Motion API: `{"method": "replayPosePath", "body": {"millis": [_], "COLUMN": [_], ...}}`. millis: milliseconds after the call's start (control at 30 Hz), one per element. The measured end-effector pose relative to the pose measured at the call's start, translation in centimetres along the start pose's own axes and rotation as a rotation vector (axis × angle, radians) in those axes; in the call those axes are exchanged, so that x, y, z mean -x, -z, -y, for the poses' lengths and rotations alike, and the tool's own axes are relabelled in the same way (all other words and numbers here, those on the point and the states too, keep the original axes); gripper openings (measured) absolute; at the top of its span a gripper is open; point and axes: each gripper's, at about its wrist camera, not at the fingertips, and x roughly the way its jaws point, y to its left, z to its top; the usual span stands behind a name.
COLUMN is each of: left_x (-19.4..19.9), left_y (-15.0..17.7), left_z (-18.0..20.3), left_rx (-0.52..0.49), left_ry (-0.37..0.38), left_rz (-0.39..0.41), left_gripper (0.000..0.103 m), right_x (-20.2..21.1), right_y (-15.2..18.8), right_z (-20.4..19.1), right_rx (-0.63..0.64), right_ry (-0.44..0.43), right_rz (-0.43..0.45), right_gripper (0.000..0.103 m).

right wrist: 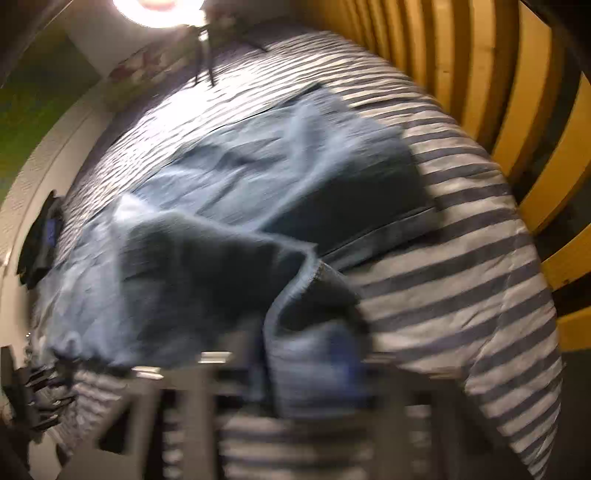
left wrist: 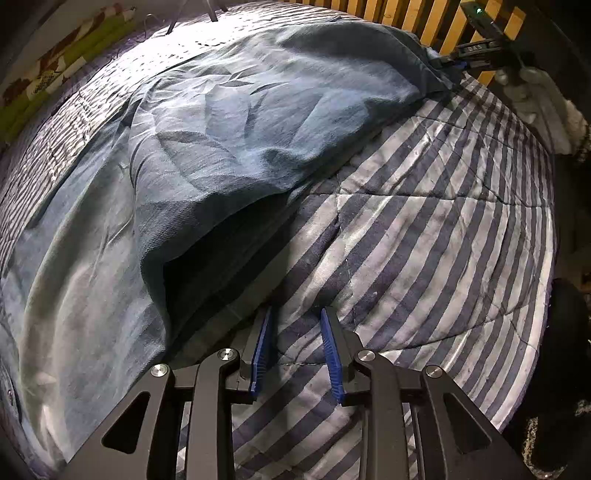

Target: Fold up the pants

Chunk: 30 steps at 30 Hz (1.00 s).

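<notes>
Spreading blue pants (left wrist: 207,122) across a striped quilt (left wrist: 424,240), we hold 2 grippers over the bed. Our left gripper (left wrist: 297,350) hangs just beside the garment's lifted edge, its blue pads (left wrist: 332,354) parted with only quilt between them, gripping nothing. Our right gripper (right wrist: 314,365) shows in blur; denim drapes over its fingers, and we cannot tell whether they pinch it. Yellow wooden slats (right wrist: 509,122) stand along the far side, a bright lamp (right wrist: 159,11) above.

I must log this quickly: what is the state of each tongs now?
Left tongs: open, nothing between them, over the striped cover.
Right tongs: blurred; pants hem drapes over them, grip cannot be told.
</notes>
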Motion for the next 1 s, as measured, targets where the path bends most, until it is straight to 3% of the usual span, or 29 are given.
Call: {"method": "replayPosePath", "body": {"millis": [133, 333, 400, 467, 533, 600, 667, 733, 833, 1000], "left_x": [0.0, 0.2, 0.3, 0.3, 0.4, 0.4, 0.5, 0.6, 0.5, 0.5], "left_y": [0.1, 0.4, 0.6, 0.7, 0.7, 0.9, 1.0, 1.2, 1.1, 1.0], "left_z": [0.1, 0.0, 0.1, 0.2, 0.4, 0.3, 0.4, 0.3, 0.2, 0.2], "left_rx": [0.001, 0.017, 0.018, 0.018, 0.017, 0.011, 0.007, 0.007, 0.007, 0.011], "left_ry": [0.01, 0.03, 0.028, 0.029, 0.032, 0.034, 0.039, 0.042, 0.042, 0.04], "left_rz": [0.006, 0.022, 0.026, 0.031, 0.033, 0.031, 0.031, 0.032, 0.035, 0.037], "left_gripper": [0.03, 0.03, 0.03, 0.03, 0.03, 0.03, 0.03, 0.03, 0.03, 0.032], "right_x": [4.0, 11.2, 12.9, 13.6, 12.7, 8.9, 4.1, 1.9, 2.4, 2.0], "right_y": [-0.3, -6.4, -7.3, -7.5, -7.9, -8.7, -8.8, -8.5, -8.7, -11.0], "right_z": [-4.1, -12.0, -14.9, -16.0, -14.5, -11.1, -7.1, -4.4, -2.6, -4.4], "right_rx": [0.129, 0.329, 0.441, 0.502, 0.464, 0.389, 0.324, 0.277, 0.179, 0.129], "right_ry": [0.084, 0.217, 0.266, 0.307, 0.297, 0.331, 0.495, 0.558, 0.47, 0.342], "right_rz": [0.098, 0.423, 0.556, 0.624, 0.559, 0.331, 0.111, 0.007, 0.037, 0.137], "right_gripper": [0.016, 0.015, 0.015, 0.015, 0.017, 0.03, 0.039, 0.039, 0.039, 0.04]}}
